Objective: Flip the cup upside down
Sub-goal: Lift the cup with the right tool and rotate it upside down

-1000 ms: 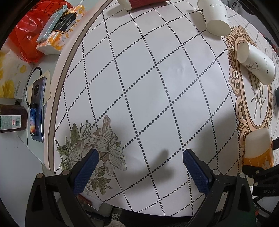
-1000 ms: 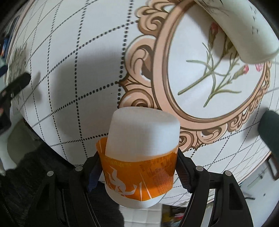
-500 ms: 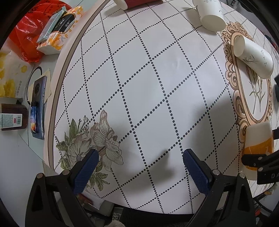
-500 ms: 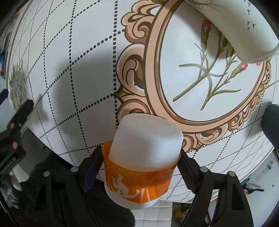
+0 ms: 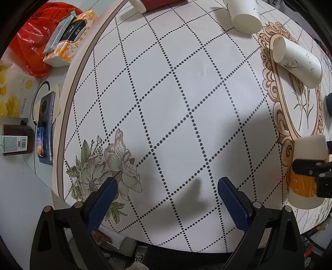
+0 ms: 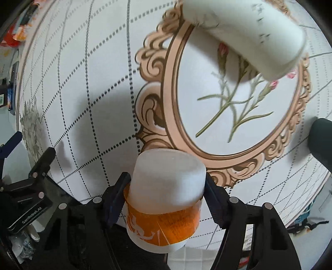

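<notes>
My right gripper is shut on a white paper cup with an orange band, its closed base pointing away from the camera, held above the table's near edge. The same cup shows at the right edge of the left wrist view, clamped by the right gripper's black fingers. My left gripper is open and empty over the patterned tablecloth near the flower print.
A white cup with a plant print lies on its side on the ornate oval print. Another white cup and a red cup lie at the far edge. A phone, boxes and a red bag sit left of the table.
My right gripper has tilted and shifted with the orange-banded cup, which moved up and rightward in the left wrist view. My left gripper drifted slightly; it stays open.
</notes>
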{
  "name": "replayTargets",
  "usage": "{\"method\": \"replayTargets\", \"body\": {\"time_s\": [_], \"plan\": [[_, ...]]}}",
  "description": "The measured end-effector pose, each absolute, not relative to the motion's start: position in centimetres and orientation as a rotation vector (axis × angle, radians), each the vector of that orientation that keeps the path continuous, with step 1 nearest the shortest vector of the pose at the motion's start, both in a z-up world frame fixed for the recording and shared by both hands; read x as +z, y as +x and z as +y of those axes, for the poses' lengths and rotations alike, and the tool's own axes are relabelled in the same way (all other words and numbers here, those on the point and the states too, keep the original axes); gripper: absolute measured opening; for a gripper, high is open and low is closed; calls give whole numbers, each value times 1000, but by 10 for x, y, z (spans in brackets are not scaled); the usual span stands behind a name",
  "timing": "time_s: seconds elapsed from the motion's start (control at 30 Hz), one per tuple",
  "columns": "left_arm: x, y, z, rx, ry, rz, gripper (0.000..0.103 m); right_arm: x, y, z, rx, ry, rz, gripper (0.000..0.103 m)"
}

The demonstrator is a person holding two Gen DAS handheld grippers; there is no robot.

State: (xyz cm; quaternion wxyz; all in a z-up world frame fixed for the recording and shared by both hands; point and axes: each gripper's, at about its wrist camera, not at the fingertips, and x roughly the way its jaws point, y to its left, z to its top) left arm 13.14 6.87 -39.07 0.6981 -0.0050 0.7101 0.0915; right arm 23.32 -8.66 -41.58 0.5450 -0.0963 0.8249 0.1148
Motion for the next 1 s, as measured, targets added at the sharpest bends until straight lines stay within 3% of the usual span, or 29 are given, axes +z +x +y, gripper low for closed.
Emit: {"method": "replayTargets", "body": {"time_s": [0.37,0.53,0.77,1.0], "plan": [[-396,140,56,177,-19,1596,99,-327,228,-119,215,-50,1382,71],[-398,135,62,130,-6,1608,99,-336,182,-108,206,-69,1173,71],[-399,126,53,110,39,1608,99,-349,128,-93,178,-146,1012,72],[-403,114,44,84,59,1601,99,-351,99,-96,183,-165,1024,72]]}}
